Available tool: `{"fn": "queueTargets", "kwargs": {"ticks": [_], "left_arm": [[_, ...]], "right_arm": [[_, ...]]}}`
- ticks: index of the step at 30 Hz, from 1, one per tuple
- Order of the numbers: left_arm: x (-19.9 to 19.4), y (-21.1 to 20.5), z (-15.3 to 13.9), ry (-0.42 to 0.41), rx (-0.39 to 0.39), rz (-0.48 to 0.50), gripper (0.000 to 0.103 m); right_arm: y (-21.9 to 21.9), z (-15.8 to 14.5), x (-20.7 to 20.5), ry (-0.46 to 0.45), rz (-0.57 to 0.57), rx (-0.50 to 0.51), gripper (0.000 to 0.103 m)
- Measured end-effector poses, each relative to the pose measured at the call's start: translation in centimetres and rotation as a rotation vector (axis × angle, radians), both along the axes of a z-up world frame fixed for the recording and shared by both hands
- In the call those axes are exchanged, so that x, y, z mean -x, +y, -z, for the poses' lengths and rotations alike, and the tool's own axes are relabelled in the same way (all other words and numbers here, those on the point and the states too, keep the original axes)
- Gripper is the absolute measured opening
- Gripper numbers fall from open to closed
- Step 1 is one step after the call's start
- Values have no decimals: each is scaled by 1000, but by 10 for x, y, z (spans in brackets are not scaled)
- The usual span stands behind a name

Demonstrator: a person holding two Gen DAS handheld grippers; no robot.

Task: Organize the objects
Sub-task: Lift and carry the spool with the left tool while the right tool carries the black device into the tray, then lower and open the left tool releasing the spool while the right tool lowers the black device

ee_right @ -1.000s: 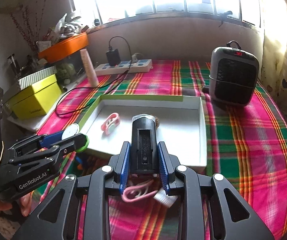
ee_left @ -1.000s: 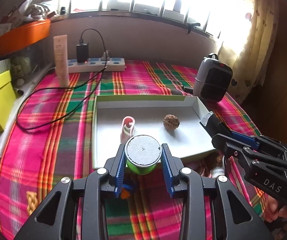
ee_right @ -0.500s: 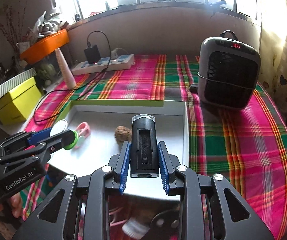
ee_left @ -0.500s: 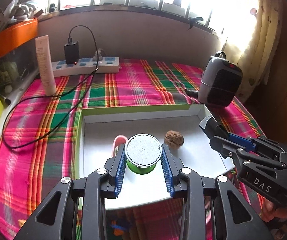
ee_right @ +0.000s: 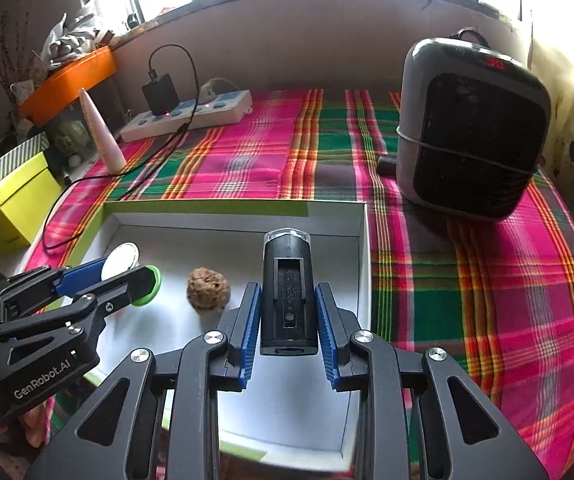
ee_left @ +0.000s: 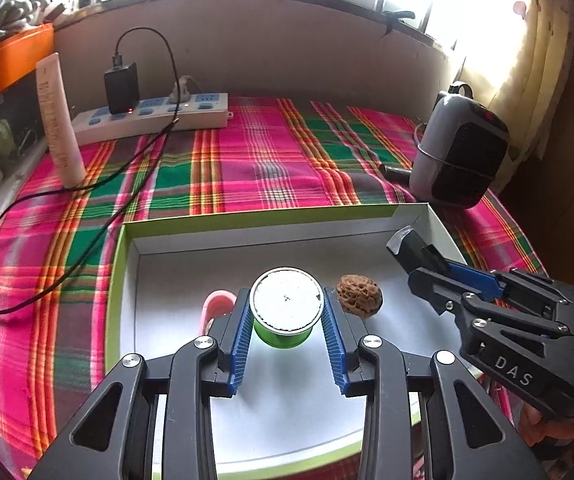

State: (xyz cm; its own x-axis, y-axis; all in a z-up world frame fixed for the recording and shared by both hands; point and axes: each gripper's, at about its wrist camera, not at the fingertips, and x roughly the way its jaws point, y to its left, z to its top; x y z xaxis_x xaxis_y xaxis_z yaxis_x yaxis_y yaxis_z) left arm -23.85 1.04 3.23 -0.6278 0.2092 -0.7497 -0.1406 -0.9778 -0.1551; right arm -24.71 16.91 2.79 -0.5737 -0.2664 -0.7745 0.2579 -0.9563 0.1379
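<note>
My left gripper (ee_left: 287, 312) is shut on a small green tub with a white lid (ee_left: 286, 305), held above the white box (ee_left: 191, 264). In the right wrist view that tub (ee_right: 127, 266) shows at the left, over the box's left half. My right gripper (ee_right: 289, 312) is shut on a black device with a clear cap (ee_right: 288, 292), held over the box (ee_right: 361, 240) near its right side. A brown walnut (ee_left: 359, 294) lies on the box floor between the two grippers, seen too as walnut (ee_right: 208, 290). A pink clip (ee_left: 217, 306) lies behind the left finger.
A grey and black heater (ee_right: 471, 132) stands on the plaid cloth right of the box. At the back are a power strip (ee_left: 155, 120) with a black charger and cable, and a white tube (ee_left: 59, 124). A yellow box (ee_right: 15, 204) sits far left.
Both grippers have moved forward and a little down, from before the box's near edge to over its floor, each still holding its object. The walnut and pink clip stayed put.
</note>
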Motion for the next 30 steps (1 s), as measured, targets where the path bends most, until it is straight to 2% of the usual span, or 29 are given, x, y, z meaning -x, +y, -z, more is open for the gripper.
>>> {"fn": "queueTargets", "kwargs": {"ticks": [11, 30], "left_arm": [[10, 7, 10, -18, 26, 8, 32], [14, 8, 14, -25, 27, 15, 32]], "right_arm": [[-3, 5, 9, -11, -16, -5, 29], [-9, 8, 14, -9, -25, -20, 29]]}}
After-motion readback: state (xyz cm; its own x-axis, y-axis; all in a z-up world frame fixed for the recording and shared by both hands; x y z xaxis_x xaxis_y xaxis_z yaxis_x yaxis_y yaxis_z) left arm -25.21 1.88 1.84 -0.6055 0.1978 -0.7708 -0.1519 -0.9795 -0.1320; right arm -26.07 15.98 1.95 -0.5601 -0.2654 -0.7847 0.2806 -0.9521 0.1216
